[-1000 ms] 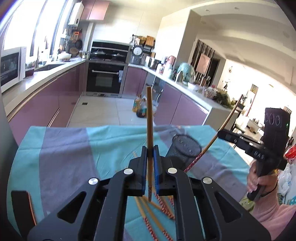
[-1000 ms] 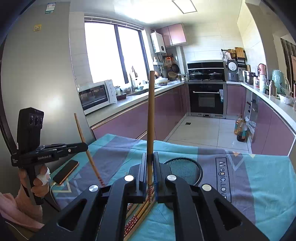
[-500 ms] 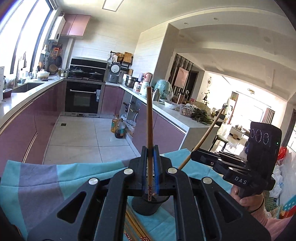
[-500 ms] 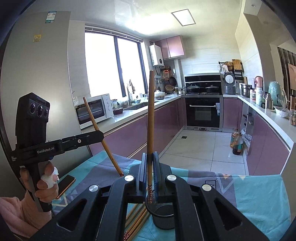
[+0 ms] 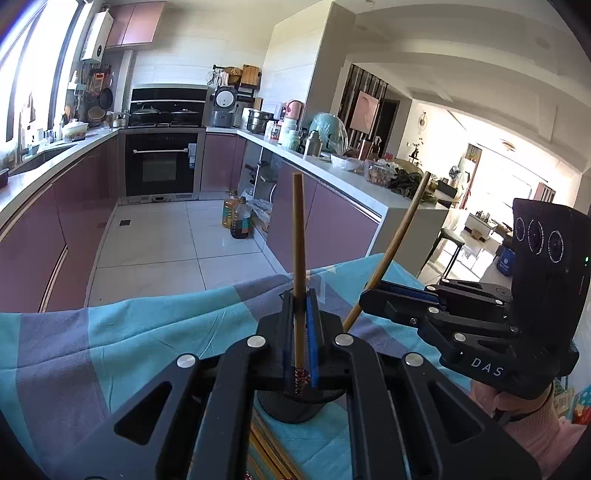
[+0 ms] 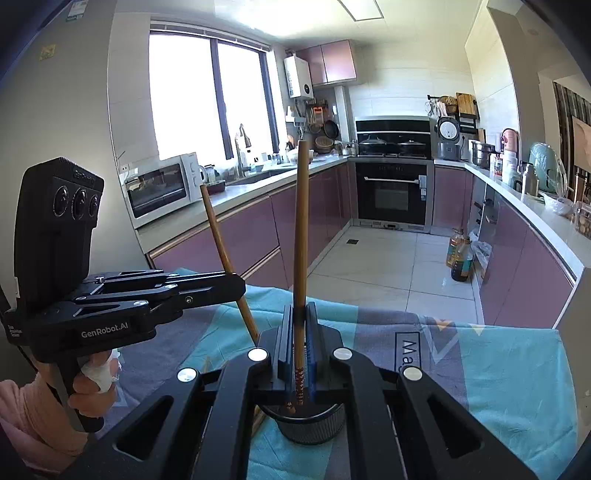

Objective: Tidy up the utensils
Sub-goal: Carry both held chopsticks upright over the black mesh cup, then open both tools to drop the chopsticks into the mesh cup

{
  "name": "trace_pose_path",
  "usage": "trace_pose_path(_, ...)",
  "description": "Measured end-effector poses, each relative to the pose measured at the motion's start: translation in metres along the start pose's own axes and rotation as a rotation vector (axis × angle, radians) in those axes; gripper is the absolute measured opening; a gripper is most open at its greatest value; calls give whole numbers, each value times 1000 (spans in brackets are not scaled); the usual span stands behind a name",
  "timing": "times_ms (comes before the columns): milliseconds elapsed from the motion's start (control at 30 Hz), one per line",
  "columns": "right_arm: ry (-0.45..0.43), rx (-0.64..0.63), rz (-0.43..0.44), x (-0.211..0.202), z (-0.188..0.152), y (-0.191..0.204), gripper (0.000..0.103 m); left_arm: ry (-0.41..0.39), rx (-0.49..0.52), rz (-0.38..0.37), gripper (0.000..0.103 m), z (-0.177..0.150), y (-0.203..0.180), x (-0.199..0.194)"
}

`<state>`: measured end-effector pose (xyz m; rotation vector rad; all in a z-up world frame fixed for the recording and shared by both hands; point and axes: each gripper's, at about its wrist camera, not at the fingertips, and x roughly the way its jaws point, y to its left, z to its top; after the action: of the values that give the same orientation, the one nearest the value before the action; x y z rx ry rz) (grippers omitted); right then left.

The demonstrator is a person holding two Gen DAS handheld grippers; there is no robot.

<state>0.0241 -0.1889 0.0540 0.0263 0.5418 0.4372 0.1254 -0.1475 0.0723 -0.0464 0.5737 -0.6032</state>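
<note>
Both my feeds are bright with daylight. In the right wrist view the window (image 6: 207, 99) at 11 o'clock is blown out white, and a ceiling panel (image 6: 360, 7) glares at 12. In the left wrist view the living room (image 5: 495, 184) at 3 o'clock is overexposed. Fisheye bending curves the counters, and dark vignette fills every corner. The right-hand half of the tablecloth (image 6: 517, 369) catches direct sun; focus stays sharp.

White lettering "DAS" on the side of the right gripper (image 5: 373, 295); "GenRobot.AI" on the side of the left gripper (image 6: 236, 284); partial "Ma" printed on the tablecloth (image 6: 509, 373), right of centre.
</note>
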Motion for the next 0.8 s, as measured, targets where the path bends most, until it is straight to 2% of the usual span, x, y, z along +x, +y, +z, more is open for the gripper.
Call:
trace_pose_path(233, 84, 3, 5, 13, -8, -1, 5, 69, 6, -7, 7, -14, 4, 30)
trace_pose_path(400, 122, 16, 9, 26, -10, -3, 5, 81, 9, -1, 7, -19, 13, 43)
trace_pose_path(800, 137, 66, -5, 46, -4, -11, 6, 103, -2, 5, 8, -18, 24, 49)
